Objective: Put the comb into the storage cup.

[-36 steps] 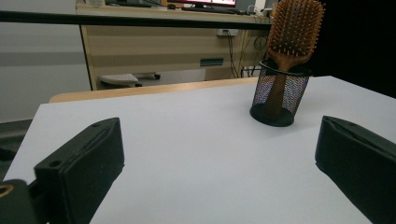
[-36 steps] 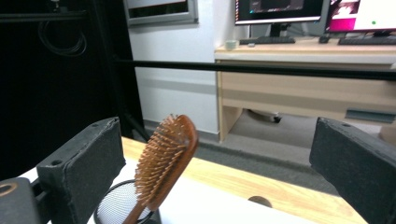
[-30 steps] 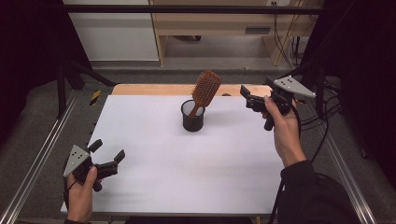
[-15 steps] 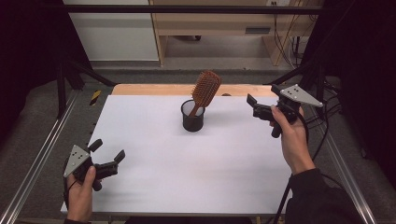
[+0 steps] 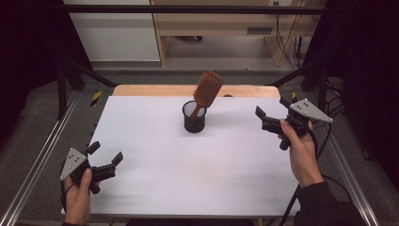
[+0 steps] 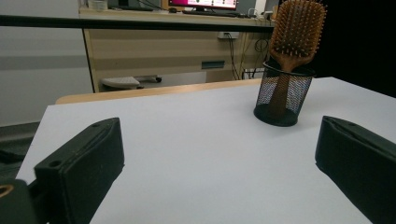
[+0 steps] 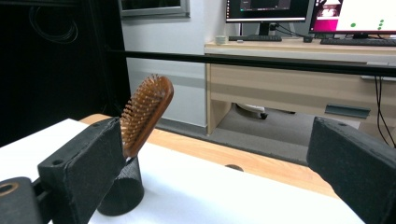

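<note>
A brown wooden paddle hairbrush point(image 5: 207, 92) stands handle-down, leaning, in a black mesh cup point(image 5: 194, 117), ahead of the left gripper point(image 5: 104, 157) and left of the right gripper point(image 5: 272, 116). Both grippers are spread, empty. A knock could topple the cup. The right gripper has drawn back since earlier

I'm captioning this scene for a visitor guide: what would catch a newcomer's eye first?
A wooden paddle hairbrush stands handle-down, leaning, in a black mesh cup near the far middle of the white table. At the near left corner the left gripper rests open, and at the right edge the right gripper is held open above the table, pointing toward the cup.
</note>
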`<state>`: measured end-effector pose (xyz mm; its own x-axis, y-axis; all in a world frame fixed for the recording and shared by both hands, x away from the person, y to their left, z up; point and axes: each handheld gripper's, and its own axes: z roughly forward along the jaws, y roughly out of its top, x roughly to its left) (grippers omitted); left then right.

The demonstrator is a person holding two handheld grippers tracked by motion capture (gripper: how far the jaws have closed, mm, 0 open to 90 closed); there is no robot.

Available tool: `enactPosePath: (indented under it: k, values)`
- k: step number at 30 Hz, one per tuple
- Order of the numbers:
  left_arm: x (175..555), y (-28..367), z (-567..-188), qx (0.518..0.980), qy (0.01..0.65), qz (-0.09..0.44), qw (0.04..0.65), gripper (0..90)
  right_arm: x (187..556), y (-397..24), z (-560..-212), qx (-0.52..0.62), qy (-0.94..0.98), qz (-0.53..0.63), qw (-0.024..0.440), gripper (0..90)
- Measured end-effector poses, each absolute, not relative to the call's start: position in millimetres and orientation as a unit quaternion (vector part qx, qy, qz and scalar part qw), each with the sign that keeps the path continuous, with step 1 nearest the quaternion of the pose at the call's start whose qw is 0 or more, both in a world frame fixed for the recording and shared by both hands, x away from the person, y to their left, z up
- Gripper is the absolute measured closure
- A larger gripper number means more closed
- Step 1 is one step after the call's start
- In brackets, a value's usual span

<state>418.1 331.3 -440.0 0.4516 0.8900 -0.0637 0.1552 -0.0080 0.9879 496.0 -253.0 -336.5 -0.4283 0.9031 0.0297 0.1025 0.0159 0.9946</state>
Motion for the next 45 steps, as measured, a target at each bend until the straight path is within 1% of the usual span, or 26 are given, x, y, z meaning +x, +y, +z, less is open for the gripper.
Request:
enactPosePath:
  k: [9, 24, 45]
  values:
    - [415.8, 335.6, -439.4, 0.627, 0.416, 0.322, 0.575, 1.4, 481.4, -263.5, -352.0, 0.408, 0.619, 0.574, 0.347, 4.1]
    - [415.2, 334.7, -439.4, 0.630, 0.410, 0.324, 0.574, 1.4, 461.7, -288.6, -385.1, 0.427, 0.616, 0.564, 0.347, 4.1]
    - [414.2, 333.9, -439.3, 0.633, 0.404, 0.329, 0.573, 1.4, 438.3, -301.6, -429.7, 0.442, 0.631, 0.542, 0.335, 4.2]
